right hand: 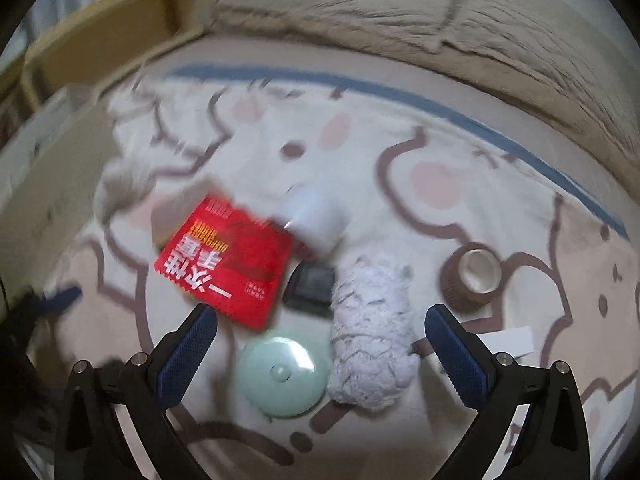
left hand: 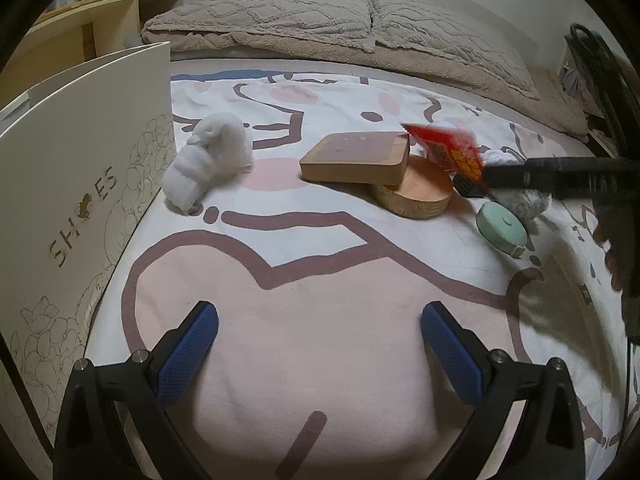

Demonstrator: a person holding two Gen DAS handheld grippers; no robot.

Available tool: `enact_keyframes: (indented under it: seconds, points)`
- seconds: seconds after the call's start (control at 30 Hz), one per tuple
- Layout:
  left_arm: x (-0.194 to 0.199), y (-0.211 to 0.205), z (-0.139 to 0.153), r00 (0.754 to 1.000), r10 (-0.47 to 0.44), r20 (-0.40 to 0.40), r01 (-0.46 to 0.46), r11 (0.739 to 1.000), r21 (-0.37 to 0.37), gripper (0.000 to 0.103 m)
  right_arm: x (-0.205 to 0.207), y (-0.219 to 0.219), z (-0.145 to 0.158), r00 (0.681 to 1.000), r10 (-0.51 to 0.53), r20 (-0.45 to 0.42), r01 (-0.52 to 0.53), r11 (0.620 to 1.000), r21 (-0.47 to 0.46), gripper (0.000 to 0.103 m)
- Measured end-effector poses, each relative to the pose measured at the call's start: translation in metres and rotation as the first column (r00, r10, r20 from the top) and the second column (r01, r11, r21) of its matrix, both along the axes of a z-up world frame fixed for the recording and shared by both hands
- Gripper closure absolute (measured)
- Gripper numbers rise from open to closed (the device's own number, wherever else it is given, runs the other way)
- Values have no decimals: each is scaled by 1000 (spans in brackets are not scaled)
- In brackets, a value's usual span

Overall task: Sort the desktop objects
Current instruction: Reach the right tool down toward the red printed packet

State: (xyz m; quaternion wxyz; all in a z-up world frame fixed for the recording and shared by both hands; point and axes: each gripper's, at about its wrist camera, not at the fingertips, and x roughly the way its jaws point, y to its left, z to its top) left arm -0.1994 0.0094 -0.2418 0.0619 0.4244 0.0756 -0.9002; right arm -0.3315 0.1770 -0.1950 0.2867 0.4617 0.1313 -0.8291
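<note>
Both grippers are spread wide and empty: my right gripper (right hand: 318, 344) hangs above the round mint-green plastic case (right hand: 282, 376) at lower centre, my left gripper (left hand: 318, 344) over bare sheet. Beyond lies the flat red foil packet (right hand: 228, 264), mid-left of the frame; I judge it light, crinkly and slippery, best pinched at an edge.

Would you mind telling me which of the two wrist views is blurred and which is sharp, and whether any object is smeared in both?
The right wrist view is motion-blurred across the bedspread, though its own right gripper stays crisp; the left wrist view is mostly sharp, with the shoe box lettering legible; the red packet is smeared there and soft-edged in the right wrist view too; both show fisheye bending with dark corners.
</note>
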Motion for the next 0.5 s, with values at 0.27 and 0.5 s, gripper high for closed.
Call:
enact_keyframes:
  seconds: [0.27, 0.5]
  points:
    - [-1, -1, -2, 1000, -1, 3, 1, 1000, 6, 1, -11, -1, 14, 996, 42, 79, -35, 996, -82, 0]
    - [-1, -1, -3, 1000, -2, 2, 2, 1000, 5, 1, -1, -7, 27, 999, 50, 15, -49, 997, -68, 0]
